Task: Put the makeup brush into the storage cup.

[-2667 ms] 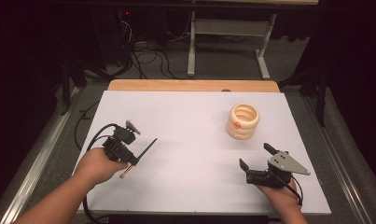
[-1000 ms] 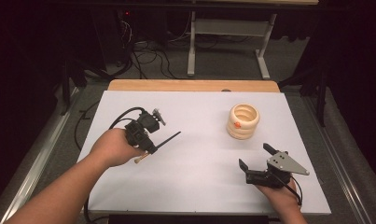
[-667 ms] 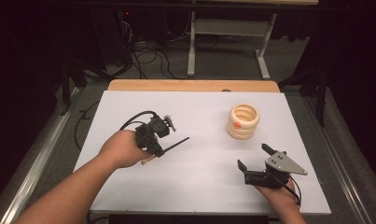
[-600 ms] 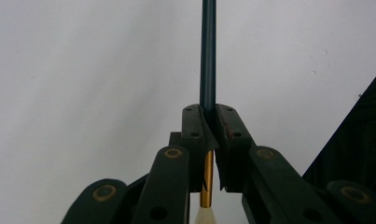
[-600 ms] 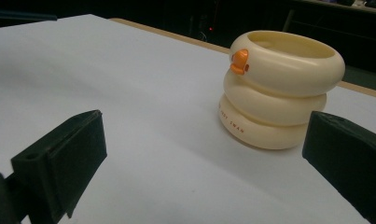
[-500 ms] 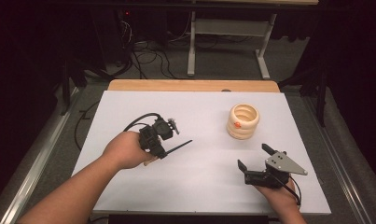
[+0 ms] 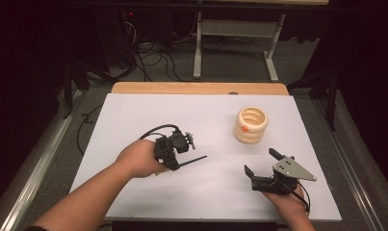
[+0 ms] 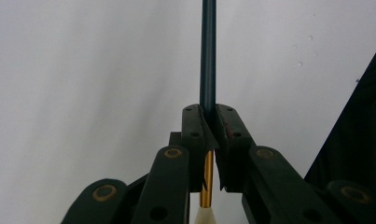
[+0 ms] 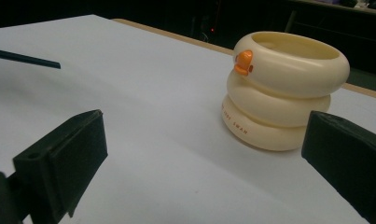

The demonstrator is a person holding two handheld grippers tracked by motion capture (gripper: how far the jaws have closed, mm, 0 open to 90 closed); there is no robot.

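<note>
Holding a thin dark pen (image 7: 191, 161) clamped in its closed jaws, left gripper (image 7: 174, 154) sits over the middle-left of the white table (image 7: 148, 110), pen tip aimed right toward the cup. Left gripper view: pen (image 8: 207, 56) runs straight up out of the pinched jaws, dark teal shaft, gold band and a cream end below the pads. Surface beneath it bare white.

Right gripper (image 7: 264, 168) near the front right edge, jaws spread wide, nothing between them, grey three-cornered plate on top. Right gripper view: its two black jaws at far left and far right, cream cup (image 9: 283, 93) seen between them but well beyond, not touched. Pen tip (image 9: 24, 58) shows at upper left of that view, well apart from the cup.

Cup (image 7: 252, 125) stands upright on the right half of the table, toward the back, clear of the right edge and the wooden strip (image 7: 196, 88) along the far edge. Looks like three stacked cream rings, open top, small orange beak on the upper ring, small lettering on the lowest ring.

Open room: wide bare stretch between pen tip and cup, also whole back-left and front-middle of table. Left edge well apart from left hand (image 7: 136, 159). Right hand (image 7: 290, 202) almost at front edge. Floor with cables and a table frame past the far edge.
</note>
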